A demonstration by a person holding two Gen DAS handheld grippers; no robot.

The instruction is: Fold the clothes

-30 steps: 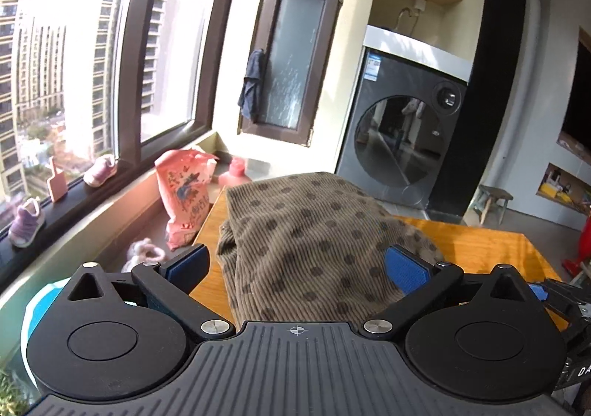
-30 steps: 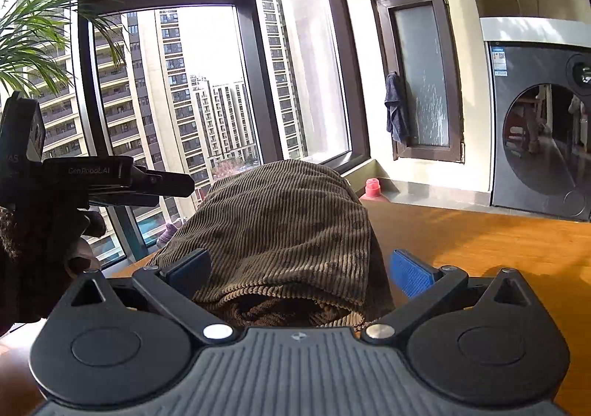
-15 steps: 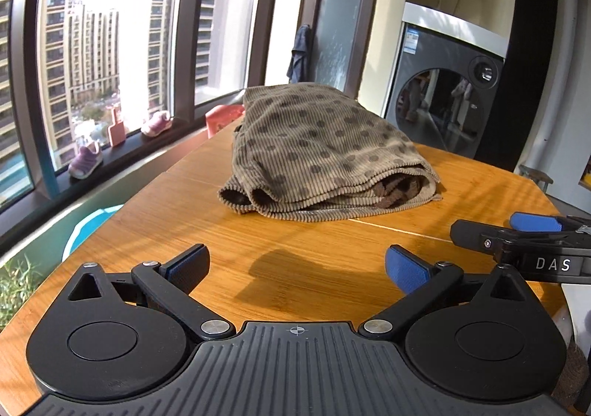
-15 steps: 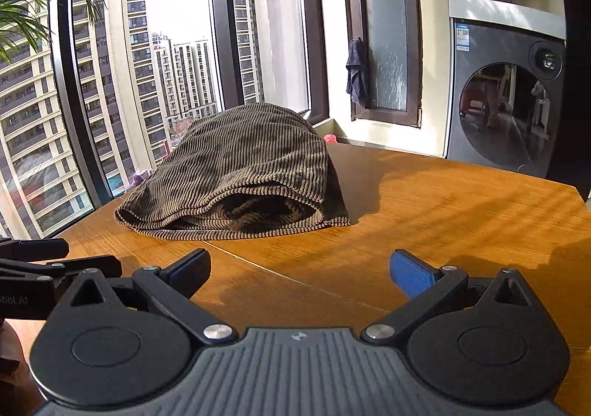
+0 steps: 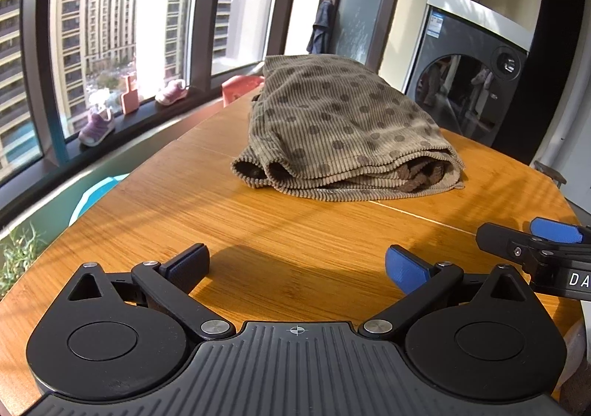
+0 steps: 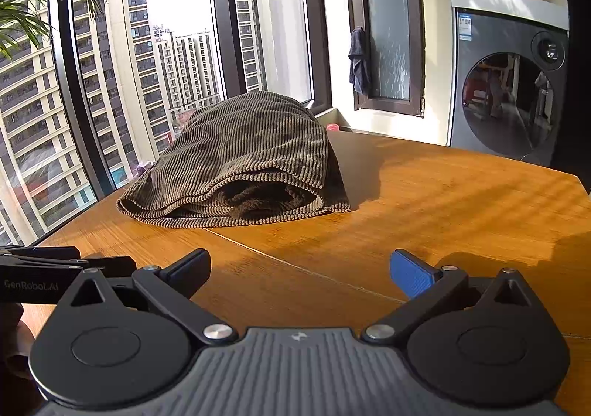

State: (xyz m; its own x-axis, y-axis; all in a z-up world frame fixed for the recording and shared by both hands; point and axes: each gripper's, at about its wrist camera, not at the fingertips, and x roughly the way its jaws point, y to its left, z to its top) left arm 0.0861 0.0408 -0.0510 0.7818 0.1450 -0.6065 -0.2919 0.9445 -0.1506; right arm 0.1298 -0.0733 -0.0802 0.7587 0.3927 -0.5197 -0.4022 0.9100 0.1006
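A brown corduroy garment with dark dots (image 5: 343, 128) lies folded in a thick bundle on the wooden table (image 5: 288, 227), its open layered edge facing me. The same garment (image 6: 240, 161) sits at the far left of the table in the right wrist view. My left gripper (image 5: 295, 264) is open and empty, well short of the bundle. My right gripper (image 6: 301, 268) is open too, with nothing between its fingers, and shows at the right edge of the left wrist view (image 5: 543, 242). Both hover low over bare wood near the front edge.
A washing machine (image 6: 509, 102) stands behind the table at the right. Small shoes (image 5: 96, 124) and a pink item rest on the window sill at the left. A blue tub (image 5: 92, 194) sits below the table's left edge. A dark cloth (image 6: 358, 61) hangs on the door handle.
Both grippers have pulled back from the garment, which was right between their fingers a second ago. The bundle now lies alone farther off, and bare table shows in front of it.
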